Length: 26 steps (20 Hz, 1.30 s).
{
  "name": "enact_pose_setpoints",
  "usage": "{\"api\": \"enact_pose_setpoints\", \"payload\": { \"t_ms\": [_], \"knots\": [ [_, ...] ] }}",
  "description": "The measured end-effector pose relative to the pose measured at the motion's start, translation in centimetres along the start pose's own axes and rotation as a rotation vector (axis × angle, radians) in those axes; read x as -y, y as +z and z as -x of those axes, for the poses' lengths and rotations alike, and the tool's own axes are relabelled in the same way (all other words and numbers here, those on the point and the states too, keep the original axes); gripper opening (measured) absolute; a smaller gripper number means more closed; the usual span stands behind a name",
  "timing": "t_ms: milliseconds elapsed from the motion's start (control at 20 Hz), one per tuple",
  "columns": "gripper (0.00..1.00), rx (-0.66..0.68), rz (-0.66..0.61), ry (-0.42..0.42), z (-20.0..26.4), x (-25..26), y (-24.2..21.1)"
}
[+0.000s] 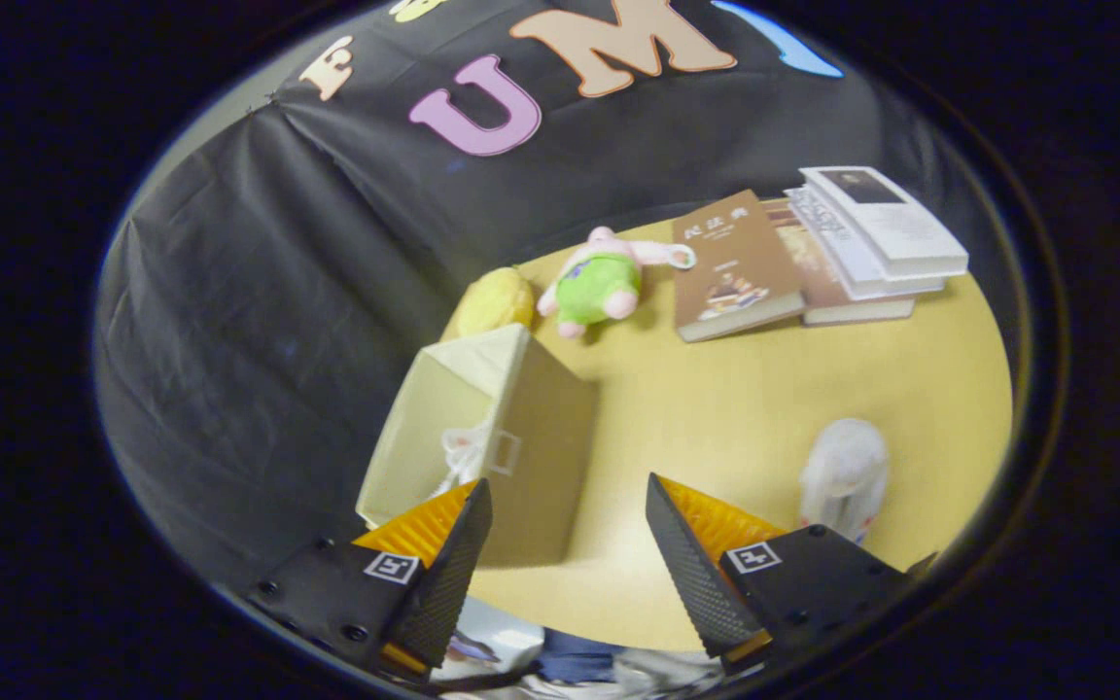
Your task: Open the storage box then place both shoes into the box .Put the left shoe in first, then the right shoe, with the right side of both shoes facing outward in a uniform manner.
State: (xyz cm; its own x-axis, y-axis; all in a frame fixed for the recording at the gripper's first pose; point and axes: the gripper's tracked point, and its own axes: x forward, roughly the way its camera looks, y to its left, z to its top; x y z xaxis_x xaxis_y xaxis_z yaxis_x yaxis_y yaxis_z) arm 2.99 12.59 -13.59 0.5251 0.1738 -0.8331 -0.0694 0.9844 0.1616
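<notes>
The gripper [570, 525] has its jaws spread wide with nothing between them, touching nothing. Just ahead, by the left finger, stands one open cloth box [511, 437] with one shoe [463, 455] showing inside it. A second white shoe [847, 476] lies on the table [716, 408] just beyond the right finger. Farther off are one yellow plush [494, 301], one pink-and-green plush toy [604, 282], and three books [813, 258] near the wall.

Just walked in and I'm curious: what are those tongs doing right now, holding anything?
Tongs: open, holding nothing, fingers spread above the table beside the open storage box.
</notes>
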Motion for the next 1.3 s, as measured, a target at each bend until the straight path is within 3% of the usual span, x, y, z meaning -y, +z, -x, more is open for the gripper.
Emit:
{"api": "enact_pose_setpoints", "payload": {
  "t_ms": [100,450,650,850,1200,1300],
  "knots": [
    [0.98,0.002,0.068,-0.101,1.5,4.3,-1.6],
    [0.88,-0.051,0.104,-0.236,4.2,12.4,-7.0],
    [0.83,-0.160,0.099,-0.282,2.7,15.6,-10.1],
    [0.79,-0.191,0.144,-0.385,1.1,18.8,-10.5],
    [0.74,-0.192,0.126,-0.442,-2.0,20.3,-9.0],
    [0.71,-0.194,0.099,-0.421,-2.9,19.9,-8.5]
  ]
}}
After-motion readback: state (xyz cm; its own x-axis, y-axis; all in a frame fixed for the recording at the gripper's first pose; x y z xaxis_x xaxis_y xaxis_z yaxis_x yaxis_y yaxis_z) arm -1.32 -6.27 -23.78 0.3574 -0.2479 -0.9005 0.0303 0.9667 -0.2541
